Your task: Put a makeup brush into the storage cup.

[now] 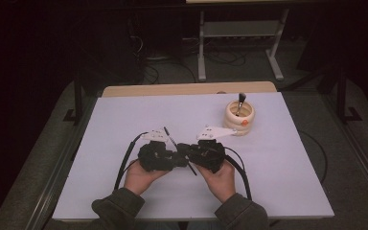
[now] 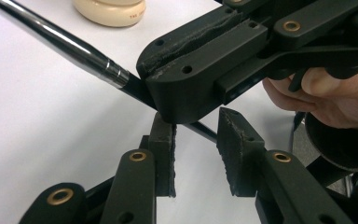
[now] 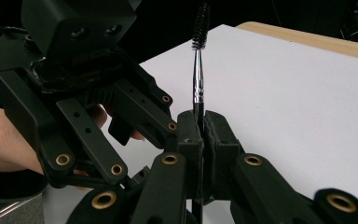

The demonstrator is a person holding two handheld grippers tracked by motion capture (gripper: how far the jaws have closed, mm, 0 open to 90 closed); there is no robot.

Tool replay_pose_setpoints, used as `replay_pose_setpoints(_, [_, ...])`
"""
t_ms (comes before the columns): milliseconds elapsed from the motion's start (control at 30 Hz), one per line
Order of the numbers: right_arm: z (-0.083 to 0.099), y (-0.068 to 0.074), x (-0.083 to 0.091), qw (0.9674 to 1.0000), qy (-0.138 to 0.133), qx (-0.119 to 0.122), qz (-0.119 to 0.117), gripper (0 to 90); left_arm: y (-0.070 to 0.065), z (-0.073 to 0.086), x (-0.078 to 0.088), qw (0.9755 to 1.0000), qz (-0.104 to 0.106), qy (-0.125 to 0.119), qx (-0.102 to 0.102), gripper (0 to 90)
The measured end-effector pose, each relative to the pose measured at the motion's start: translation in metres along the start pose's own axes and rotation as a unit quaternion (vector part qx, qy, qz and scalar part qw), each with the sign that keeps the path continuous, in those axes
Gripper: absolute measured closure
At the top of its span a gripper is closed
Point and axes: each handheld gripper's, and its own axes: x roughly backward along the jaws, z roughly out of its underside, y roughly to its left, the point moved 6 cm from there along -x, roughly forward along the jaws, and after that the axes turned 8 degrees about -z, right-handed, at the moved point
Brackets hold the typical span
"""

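Observation:
A slim brush (image 1: pixel 172 140) with a silver ferrule (image 2: pixel 74 46) and a dark spiral bristle tip (image 3: pixel 200 23) is held above the white table (image 1: pixel 124 120). My right gripper (image 3: pixel 201 135) is shut on its black handle, with the bristles pointing away from it. In the high view the right gripper (image 1: pixel 184 149) meets my left gripper (image 1: pixel 179 160) tip to tip at the middle of the table. The left gripper (image 2: pixel 196 154) stands open just under the right one's jaws. The black handle (image 2: pixel 203 131) crosses the gap between its pads (image 2: pixel 163 154) without being pressed.
A cream ribbed holder (image 1: pixel 239 117) stands at the back right of the table with another brush (image 1: pixel 241 100) upright in it. Its base shows in the left gripper view (image 2: pixel 112 9). Cables trail from both grippers toward the person's sleeves at the front edge.

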Motion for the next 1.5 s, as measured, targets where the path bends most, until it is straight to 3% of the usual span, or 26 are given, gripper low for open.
replay_pose_setpoints(433, [0.0013,0.0041,0.0005,0.9998,-0.005,0.019,0.007,84.8,0.0061,0.0027,0.0020,0.9999,-0.011,0.004,0.002,78.6])
replay_pose_setpoints(633, [0.0003,0.0048,0.0033,0.9994,-0.004,0.035,0.006,84.4,0.0087,0.0027,0.0039,0.9997,-0.020,0.003,0.016,85.1])
replay_pose_setpoints(767, [0.0005,0.0041,0.0037,0.9994,0.000,0.034,0.001,82.8,0.0086,0.0031,0.0037,0.9997,-0.023,0.009,0.008,85.4])
replay_pose_setpoints(1000, [0.0003,0.0029,0.0043,0.9993,0.022,0.030,-0.008,71.3,0.0070,0.0046,0.0031,0.9992,-0.035,0.020,-0.005,85.4])
replay_pose_setpoints(1233, [0.0000,0.0026,0.0024,0.9988,0.034,0.031,-0.013,73.9,0.0057,0.0058,0.0018,0.9980,-0.046,0.032,-0.030,85.4])
replay_pose_setpoints(1500, [0.0014,0.0030,0.0002,0.9984,0.044,0.028,-0.023,83.7,0.0033,0.0071,0.0018,0.9974,-0.050,0.036,-0.039,85.3])
